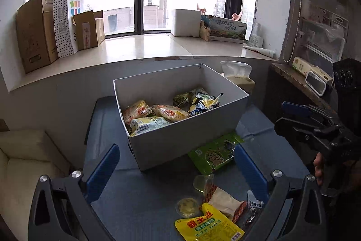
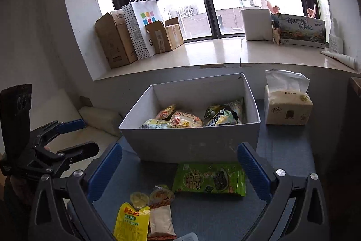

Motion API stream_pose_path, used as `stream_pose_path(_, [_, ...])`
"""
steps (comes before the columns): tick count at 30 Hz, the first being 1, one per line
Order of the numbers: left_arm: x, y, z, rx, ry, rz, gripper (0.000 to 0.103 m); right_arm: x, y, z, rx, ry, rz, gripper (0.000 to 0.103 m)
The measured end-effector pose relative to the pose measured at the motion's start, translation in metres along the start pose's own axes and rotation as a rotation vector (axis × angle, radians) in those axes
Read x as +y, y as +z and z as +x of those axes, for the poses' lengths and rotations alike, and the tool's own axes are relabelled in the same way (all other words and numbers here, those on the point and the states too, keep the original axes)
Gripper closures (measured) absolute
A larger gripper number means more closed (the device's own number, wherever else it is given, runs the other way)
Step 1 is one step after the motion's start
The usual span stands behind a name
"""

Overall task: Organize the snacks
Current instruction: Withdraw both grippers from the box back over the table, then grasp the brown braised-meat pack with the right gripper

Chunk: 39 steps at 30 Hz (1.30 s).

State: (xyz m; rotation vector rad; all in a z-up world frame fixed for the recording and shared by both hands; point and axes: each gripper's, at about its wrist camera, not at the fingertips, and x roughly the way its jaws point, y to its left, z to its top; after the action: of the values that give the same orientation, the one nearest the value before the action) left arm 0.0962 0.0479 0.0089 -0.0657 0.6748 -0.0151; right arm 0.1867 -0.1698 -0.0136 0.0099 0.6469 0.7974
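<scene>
A white box [image 1: 180, 141] [image 2: 191, 146] stands on the dark blue table and holds several snack packets [image 1: 158, 114] [image 2: 180, 120]. In front of it lie a green snack bag [image 1: 214, 154] [image 2: 209, 177], a yellow pouch [image 1: 207, 227] [image 2: 130, 220], a white packet [image 1: 225, 202] [image 2: 160, 218] and two small round cups [image 1: 188, 207] [image 2: 140, 199]. My left gripper [image 1: 178, 171] is open and empty above the loose snacks; it shows at the left of the right wrist view [image 2: 79, 137]. My right gripper [image 2: 180, 171] is open and empty over the green bag; it shows at the right of the left wrist view [image 1: 286, 114].
A tissue pack [image 2: 288, 105] [image 1: 237, 73] stands right of the box. The windowsill behind holds cardboard boxes [image 1: 36, 35] [image 2: 115, 42], a dotted paper bag [image 1: 67, 19] and a white box [image 1: 186, 22]. A cream sofa [image 1: 24, 159] is at the left, a side shelf [image 1: 300, 80] at the right.
</scene>
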Motion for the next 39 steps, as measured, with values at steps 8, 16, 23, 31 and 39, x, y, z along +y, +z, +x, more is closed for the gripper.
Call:
stream_pose_path(8, [-0.01, -0.068, -0.013, 0.088, -0.018, -0.024, 0.0, 0.009, -0.087, -0.007, 0.191, -0.043, -0.108, 0.0])
stream_pose_path(16, [-0.003, -0.104, -0.009, 0.167, -0.057, -0.122, 0.0, 0.014, -0.157, 0.01, 0.339, -0.086, -0.14, 0.0])
stream_pose_path(23, [-0.011, -0.106, -0.011, 0.158, -0.067, -0.091, 0.0, 0.015, -0.171, 0.03, 0.37, -0.099, -0.197, 0.0])
stream_pose_path(31, [-0.018, -0.112, -0.004, 0.185, -0.053, -0.07, 0.0, 0.022, -0.166, 0.037, 0.327, -0.128, -0.227, 0.014])
stream_pose_path(39, [-0.029, -0.12, 0.004, 0.21, -0.051, -0.04, 0.0, 0.024, -0.159, 0.025, 0.296, -0.109, -0.213, 0.042])
